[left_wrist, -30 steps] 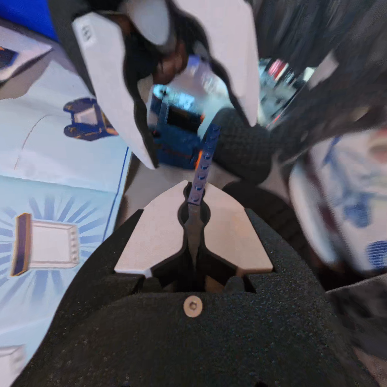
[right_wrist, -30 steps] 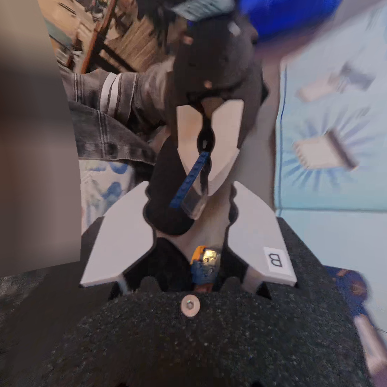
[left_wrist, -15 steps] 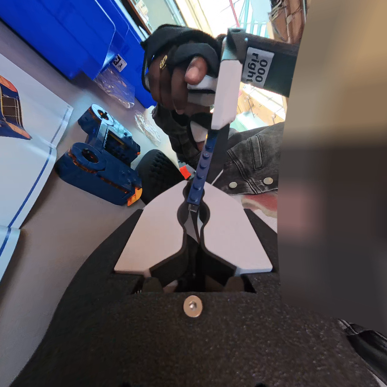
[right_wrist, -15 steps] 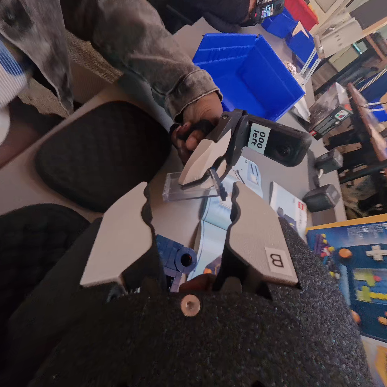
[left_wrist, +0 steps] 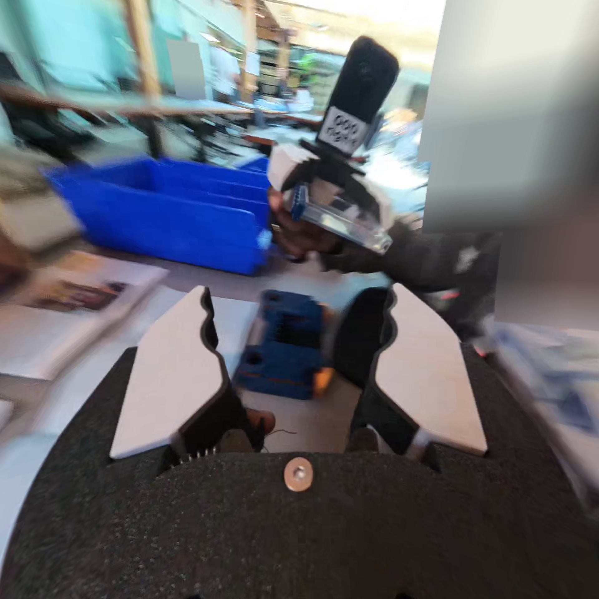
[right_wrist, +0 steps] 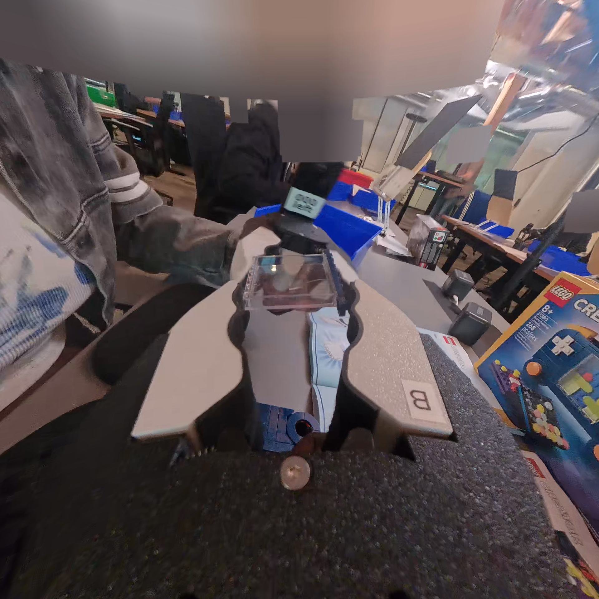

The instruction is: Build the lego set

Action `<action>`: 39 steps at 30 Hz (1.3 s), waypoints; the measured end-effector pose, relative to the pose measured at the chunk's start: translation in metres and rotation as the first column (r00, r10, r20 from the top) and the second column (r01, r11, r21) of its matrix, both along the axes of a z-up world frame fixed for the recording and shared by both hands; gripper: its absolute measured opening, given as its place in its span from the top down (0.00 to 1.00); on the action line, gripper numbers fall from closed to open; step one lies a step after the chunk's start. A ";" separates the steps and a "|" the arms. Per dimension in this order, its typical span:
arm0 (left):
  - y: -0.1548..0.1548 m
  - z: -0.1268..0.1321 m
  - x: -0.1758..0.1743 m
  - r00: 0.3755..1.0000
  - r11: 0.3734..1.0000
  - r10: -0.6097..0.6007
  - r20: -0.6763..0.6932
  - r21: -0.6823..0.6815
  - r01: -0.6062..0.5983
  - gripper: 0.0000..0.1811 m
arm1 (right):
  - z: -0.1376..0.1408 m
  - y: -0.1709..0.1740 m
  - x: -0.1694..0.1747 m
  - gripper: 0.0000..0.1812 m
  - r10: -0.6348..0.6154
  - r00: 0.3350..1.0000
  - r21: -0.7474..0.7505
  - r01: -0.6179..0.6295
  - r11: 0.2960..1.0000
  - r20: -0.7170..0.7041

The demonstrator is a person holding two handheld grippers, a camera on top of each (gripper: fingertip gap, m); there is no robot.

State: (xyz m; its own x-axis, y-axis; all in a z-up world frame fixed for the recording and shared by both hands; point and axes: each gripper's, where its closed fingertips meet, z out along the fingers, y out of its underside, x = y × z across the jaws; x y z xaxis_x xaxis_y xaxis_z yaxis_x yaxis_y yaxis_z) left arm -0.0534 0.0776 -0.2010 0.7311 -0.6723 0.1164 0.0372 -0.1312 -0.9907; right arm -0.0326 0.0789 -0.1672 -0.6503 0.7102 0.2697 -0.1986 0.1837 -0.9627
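My right gripper (right_wrist: 295,287) is shut on a clear square panel (right_wrist: 288,285) that has a dark blue studded plate (right_wrist: 335,285) along its right edge, and holds it in the air. The left wrist view shows the right gripper (left_wrist: 327,194) farther off with the panel (left_wrist: 343,220) and plate (left_wrist: 299,202). My left gripper (left_wrist: 297,291) is open and empty. It also shows just behind the panel in the right wrist view (right_wrist: 291,240). The dark blue lego build (left_wrist: 278,356) lies on the grey table below the left gripper's fingers, and shows low in the right wrist view (right_wrist: 282,421).
Blue bins (left_wrist: 168,210) stand at the back of the table. An open instruction booklet (right_wrist: 324,353) lies under the grippers. The set's box (right_wrist: 544,356) stands at the right, behind two small black cubes (right_wrist: 470,324). A black pad (right_wrist: 136,324) lies at the left. The left gripper's tips are roughly 5 cm from the right gripper's.
The left gripper, which was shut on the blue plate and clear panel, has opened and drawn back. The right gripper, open before, has closed on the panel and holds it.
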 end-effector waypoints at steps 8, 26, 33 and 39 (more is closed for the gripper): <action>0.005 0.020 0.024 0.922 0.916 0.194 -0.334 0.399 -0.048 0.59 | -0.010 -0.006 0.004 0.66 -0.054 0.996 0.153 0.064 0.986 -0.069; 0.001 0.011 0.024 0.929 0.909 0.155 -0.335 0.417 -0.001 0.65 | -0.021 -0.007 0.001 0.66 -0.074 0.996 0.195 0.081 0.978 -0.044; 0.005 0.008 0.021 0.985 0.946 0.069 -0.157 0.322 -0.014 0.64 | -0.020 -0.001 -0.001 0.66 -0.110 0.990 0.198 0.125 0.972 -0.086; 0.005 0.018 0.001 0.953 0.997 -0.061 0.298 0.061 0.044 0.64 | -0.016 0.001 -0.001 0.66 -0.157 0.977 0.245 0.188 0.951 -0.143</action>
State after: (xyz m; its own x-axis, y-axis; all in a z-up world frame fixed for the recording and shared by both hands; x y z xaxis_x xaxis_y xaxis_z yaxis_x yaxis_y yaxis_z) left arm -0.0529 0.0828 -0.1825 0.6314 -0.7199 0.2882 0.3279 -0.0889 -0.9405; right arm -0.0332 0.0797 -0.1829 -0.4755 0.7053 0.5258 -0.2534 0.4626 -0.8496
